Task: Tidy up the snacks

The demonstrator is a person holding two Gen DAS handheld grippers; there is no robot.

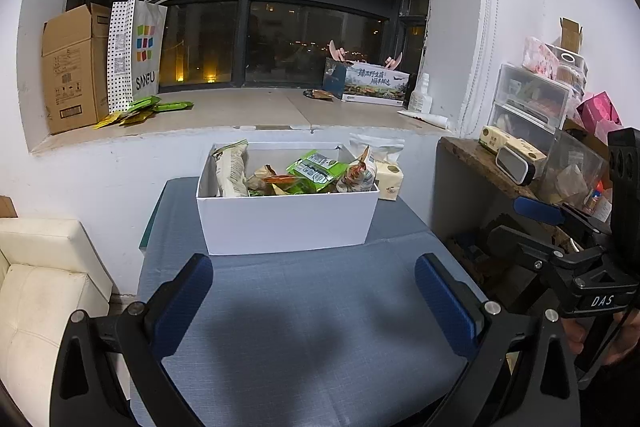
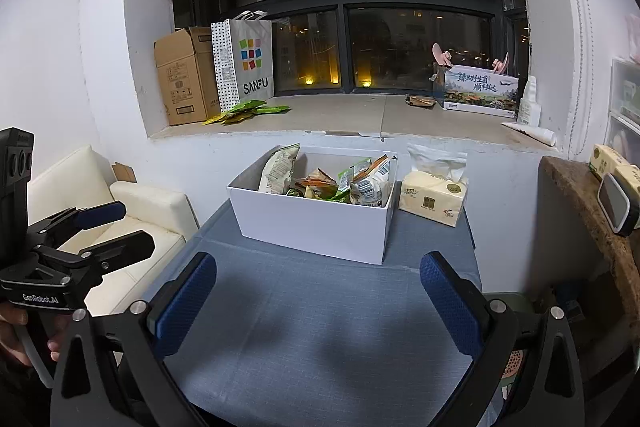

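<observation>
A white rectangular cardboard box (image 1: 286, 217) stands toward the far end of a small table covered in a blue-grey cloth (image 1: 312, 323), and everything else is placed here by reference to that box. Inside it the snacks are piled loosely: a tall pale crinkled snack bag (image 1: 232, 169) leans upright against the box's left wall, a bright green foil packet (image 1: 316, 167) lies tilted across the middle, and a twisted wrapper with orange print (image 1: 356, 173) sits at the right end. Just beside the box's right rear corner lies a cream-yellow soft pack of tissues (image 2: 434, 197), apparently touching or nearly touching it.

On the near side of the box, above the bare cloth, the left gripper (image 1: 314, 301) hangs with its blue-padded fingers (image 1: 182, 301) spread wide and nothing between them. The right gripper (image 2: 318, 301) is likewise spread wide and empty, short of the box's front wall.

Behind the box runs a stone window sill (image 1: 240, 111). On it, far to the box's left, a brown cardboard carton (image 1: 74, 67) stands next to a white paper shopping bag with coloured squares (image 1: 138, 53), with flat green and yellow sachets (image 1: 144, 109) scattered at the bag's foot. To the box's right rear on the sill sits a long printed carton with a landscape picture (image 1: 372, 85).
</observation>
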